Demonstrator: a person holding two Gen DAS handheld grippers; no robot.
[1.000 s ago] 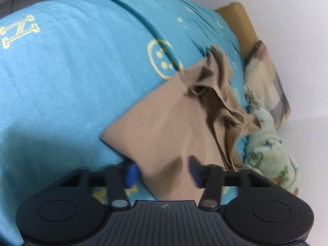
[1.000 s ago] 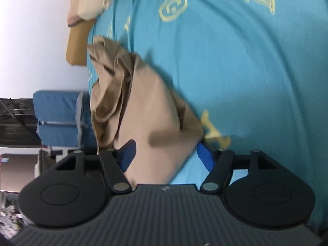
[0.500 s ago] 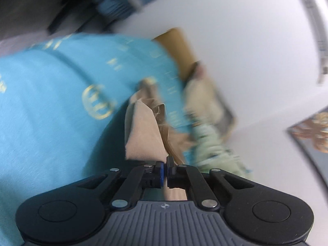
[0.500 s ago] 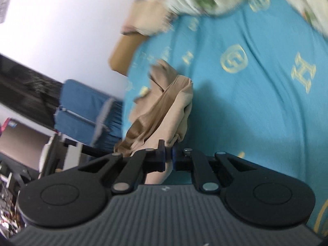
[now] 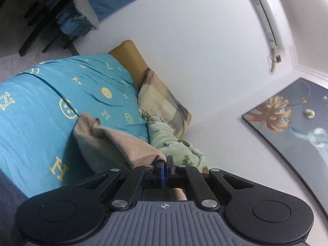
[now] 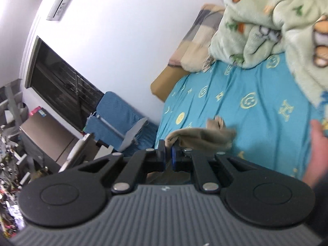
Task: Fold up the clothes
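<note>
A tan garment (image 5: 114,145) hangs from both grippers over a bed with a turquoise sheet (image 5: 37,106). My left gripper (image 5: 164,164) is shut on one edge of it. The cloth stretches away from the fingers down to the sheet. My right gripper (image 6: 168,153) is shut on another edge of the same garment (image 6: 201,137), which trails right over the sheet (image 6: 256,106). Both grippers are raised above the bed.
A pale green printed blanket (image 5: 176,145) and a checked pillow (image 5: 164,100) lie at the head of the bed; the blanket fills the upper right of the right wrist view (image 6: 266,20). A blue chair (image 6: 119,119) stands beside the bed. A hand (image 6: 315,149) shows at right.
Both grippers went from open around the garment's edges to shut on them, then lifted it off the sheet. The views have tilted up toward the wall.
</note>
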